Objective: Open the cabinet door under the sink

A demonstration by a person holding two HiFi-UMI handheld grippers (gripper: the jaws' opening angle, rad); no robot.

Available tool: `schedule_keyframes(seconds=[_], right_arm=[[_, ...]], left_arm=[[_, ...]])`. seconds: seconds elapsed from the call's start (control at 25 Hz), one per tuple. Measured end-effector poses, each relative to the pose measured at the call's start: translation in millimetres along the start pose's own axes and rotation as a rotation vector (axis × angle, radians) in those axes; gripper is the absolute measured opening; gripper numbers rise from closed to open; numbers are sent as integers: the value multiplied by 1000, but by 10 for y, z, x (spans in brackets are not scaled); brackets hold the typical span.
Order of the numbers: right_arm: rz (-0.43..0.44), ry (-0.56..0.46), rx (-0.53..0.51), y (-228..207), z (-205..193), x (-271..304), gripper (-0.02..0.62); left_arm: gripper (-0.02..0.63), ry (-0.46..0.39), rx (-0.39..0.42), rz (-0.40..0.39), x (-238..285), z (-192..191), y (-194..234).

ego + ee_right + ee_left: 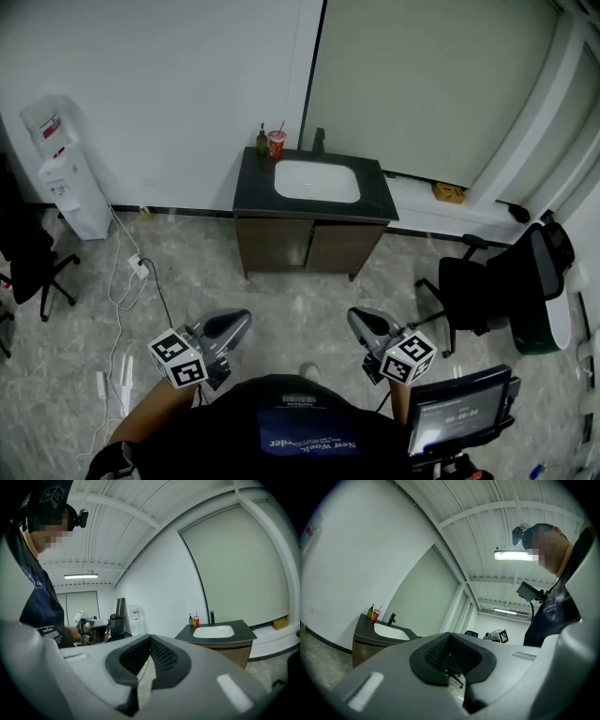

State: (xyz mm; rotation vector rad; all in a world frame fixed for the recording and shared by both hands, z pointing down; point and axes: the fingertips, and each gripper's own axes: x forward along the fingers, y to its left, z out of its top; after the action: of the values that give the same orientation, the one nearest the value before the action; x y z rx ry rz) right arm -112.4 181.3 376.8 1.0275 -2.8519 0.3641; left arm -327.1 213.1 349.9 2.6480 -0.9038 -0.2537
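Observation:
The brown cabinet under the dark countertop stands against the far wall, both of its doors closed. A white sink basin is set in the top. My left gripper and right gripper are held close to my body, well short of the cabinet, both pointing toward it. In the left gripper view the left gripper has its pads together with nothing between them, and the cabinet shows far off at the left. The right gripper likewise looks shut and empty, with the cabinet at the right.
A green bottle, a red cup and a faucet sit on the countertop. A water dispenser and cables are at the left. Black office chairs stand at the right, another chair at the left.

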Motion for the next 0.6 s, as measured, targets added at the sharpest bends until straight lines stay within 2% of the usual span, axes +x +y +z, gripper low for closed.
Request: schedule_keyframes(seconds=[0.28,0.44,0.6], right_arm=[[92,5,-20,-997,234,269,0],[130,-7,-40,-1577,485,322,0],[143,-1,-39,-2096,515,286,0]], left_arm=[[-2,-36,15,83,840,189,234],[-2,-44,17,101,1440,310,311],[-2,-40,27,103,1986,308,331]])
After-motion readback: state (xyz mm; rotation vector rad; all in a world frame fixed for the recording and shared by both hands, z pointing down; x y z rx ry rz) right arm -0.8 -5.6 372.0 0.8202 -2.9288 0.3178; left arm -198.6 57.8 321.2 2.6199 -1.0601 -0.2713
